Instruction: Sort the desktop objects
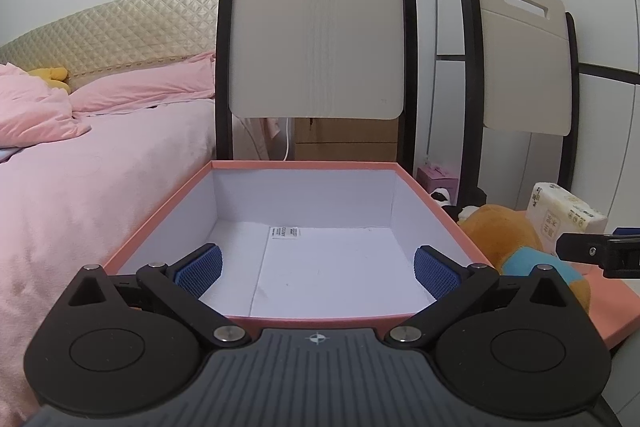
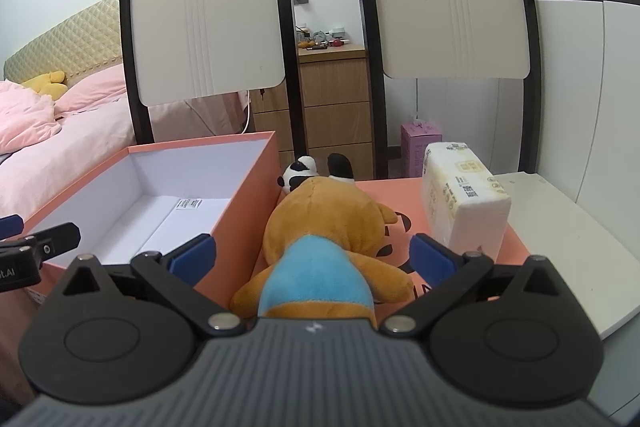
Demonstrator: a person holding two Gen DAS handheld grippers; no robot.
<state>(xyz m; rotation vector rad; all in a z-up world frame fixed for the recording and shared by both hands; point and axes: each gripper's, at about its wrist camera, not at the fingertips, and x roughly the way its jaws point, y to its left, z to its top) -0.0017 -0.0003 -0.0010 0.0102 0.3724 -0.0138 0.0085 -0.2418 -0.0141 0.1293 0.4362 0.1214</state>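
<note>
An open pink box (image 1: 156,215) with a white inside stands in front of my left gripper (image 1: 316,271), which is open and empty over its near edge. The box also shows in the right wrist view (image 2: 248,187). A brown plush bear in a blue shirt (image 2: 324,227) lies face down on the pink lid (image 2: 516,247), right of the box. My right gripper (image 2: 312,257) is open with its fingers on either side of the bear's body, not closed on it. A wrapped tissue pack (image 2: 464,195) stands right of the bear. A small panda plush (image 2: 300,173) lies behind the bear.
Two chair backs (image 2: 208,15) stand behind the table. A pink bed (image 1: 80,187) lies to the left. A wooden drawer unit (image 2: 332,107) and a pink carton (image 2: 420,143) stand behind. The white tabletop (image 2: 568,247) extends to the right.
</note>
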